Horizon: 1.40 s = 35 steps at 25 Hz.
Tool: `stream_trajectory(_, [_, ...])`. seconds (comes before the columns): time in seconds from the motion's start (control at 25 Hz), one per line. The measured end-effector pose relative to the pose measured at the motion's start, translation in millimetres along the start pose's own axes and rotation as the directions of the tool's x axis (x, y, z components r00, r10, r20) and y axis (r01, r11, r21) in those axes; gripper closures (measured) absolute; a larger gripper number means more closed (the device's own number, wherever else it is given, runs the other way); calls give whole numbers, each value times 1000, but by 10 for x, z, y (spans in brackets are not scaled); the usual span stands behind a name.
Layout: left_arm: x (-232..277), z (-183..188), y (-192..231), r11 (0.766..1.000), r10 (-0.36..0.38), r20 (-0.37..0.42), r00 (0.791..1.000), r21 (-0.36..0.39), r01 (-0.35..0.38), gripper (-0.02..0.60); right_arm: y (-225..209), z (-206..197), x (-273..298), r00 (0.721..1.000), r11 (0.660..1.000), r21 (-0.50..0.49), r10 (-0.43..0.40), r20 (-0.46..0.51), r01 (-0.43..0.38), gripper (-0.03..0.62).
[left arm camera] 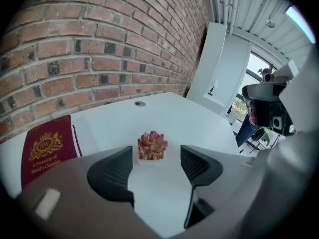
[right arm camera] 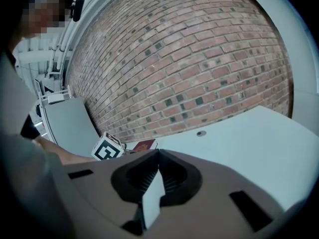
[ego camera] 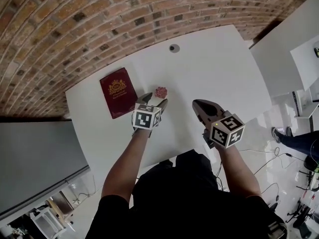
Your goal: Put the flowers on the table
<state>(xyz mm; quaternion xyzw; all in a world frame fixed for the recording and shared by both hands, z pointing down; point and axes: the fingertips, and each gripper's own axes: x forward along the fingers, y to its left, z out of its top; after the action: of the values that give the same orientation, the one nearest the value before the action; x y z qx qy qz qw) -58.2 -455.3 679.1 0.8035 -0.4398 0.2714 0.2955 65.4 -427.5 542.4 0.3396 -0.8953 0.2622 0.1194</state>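
**Flowers set down, left jaws clear of the pot**

The job looks all but finished to me. The small pink succulent flowers in their white square pot (left arm camera: 152, 146) stand upright on the white round-cornered table (ego camera: 209, 63), left of its middle. They sit just right of the dark red hardback book (ego camera: 117, 92) that lies flat near the left edge.

My left gripper (left arm camera: 158, 168) has its jaws spread as wide as they go. The pot sits just beyond the two black ribbed pads, in line with the gap, and neither pad touches it. I hold nothing there.

My right gripper (right arm camera: 155, 156) hangs over the near right part of the table, well apart from the pot. Its jaws are closed tip to tip on nothing.

I judge that all that is left is to draw the left gripper back without nudging the pot.

For writing, the book cover carries a gold crest, and beneath it gilt lettering that seems to read "A Treasury of World's Classics". It is small, so I am not sure of every word.
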Motion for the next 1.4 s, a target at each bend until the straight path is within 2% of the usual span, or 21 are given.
stream_trajectory(0.36, [-889,-5,22,1000,-5,114,993,0,5,288,765,57,-229,998,998,-65,-6,54,10,583])
stream_trajectory(0.56, [-1456,75,-21,999,-34,239,970,8,34,326,1113,-49,-530,996,995,-79,-46,83,52,583])
stream_trajectory(0.76, [-1855,86,-106,996,-74,289,955,66,57,386,1317,-226,-825,990,992,-65,-99,100,105,583])
stream_trajectory(1.0, [-2302,319,-334,992,-102,440,892,111,58,403,1331,-253,-1076,985,988,-86,-117,125,128,583])
stream_trajectory(1.04, [-2377,344,-378,991,-106,458,882,119,58,422,1330,-223,-1105,985,988,-91,-114,134,126,583])
stream_trajectory(1.08, [-2453,367,-414,991,-107,477,872,124,54,475,1331,-187,-1132,984,988,-95,-107,144,122,583])
stream_trajectory(1.12, [-2526,393,-440,991,-102,495,863,124,46,553,1331,-146,-1156,983,988,-99,-100,155,116,583])
stream_trajectory(1.16, [-2590,424,-459,992,-92,512,854,120,35,569,1325,-102,-1178,982,989,-102,-92,166,110,583])
stream_trajectory(1.4, [-2823,528,-672,998,-46,573,819,65,10,571,1246,133,-1454,975,987,-143,-40,220,73,583])
